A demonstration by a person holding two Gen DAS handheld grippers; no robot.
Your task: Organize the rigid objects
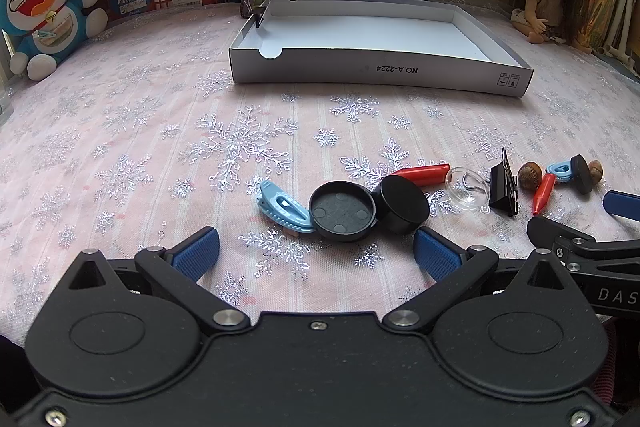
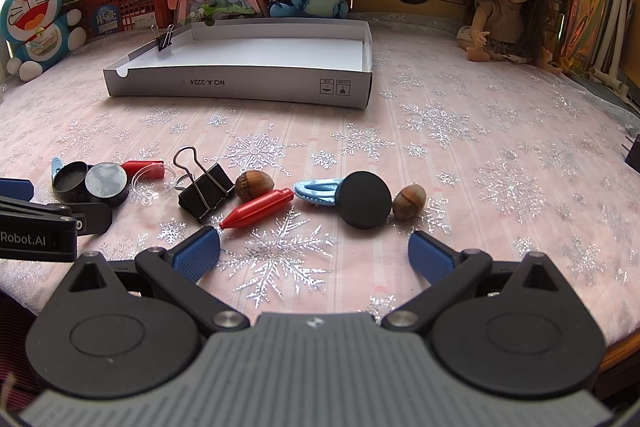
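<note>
From your left wrist view, your left hand-held gripper point(image 1: 316, 253) hangs low over the snowflake-patterned desk point(image 1: 120, 147) with its blue pads spread wide and nothing between them. Just beyond them lie a light blue clip point(image 1: 282, 207), an open black round case point(image 1: 343, 211) touching its black lid point(image 1: 404, 202), then to the right a red crayon-shaped piece point(image 1: 422, 173), a clear dome point(image 1: 467, 190) and a black binder clip point(image 1: 505, 187). Farther off sits the white shallow box point(image 1: 380, 69), with a small binder clip point(image 1: 259, 17) on its left wall. From your right wrist view, your right hand-held gripper point(image 2: 314, 253) is likewise spread apart and empty. Near it lie a red pointed piece point(image 2: 256, 208), a black disc point(image 2: 363, 199) leaning on another blue clip point(image 2: 316, 189), and two hazelnuts point(image 2: 254, 185) on either side.
</note>
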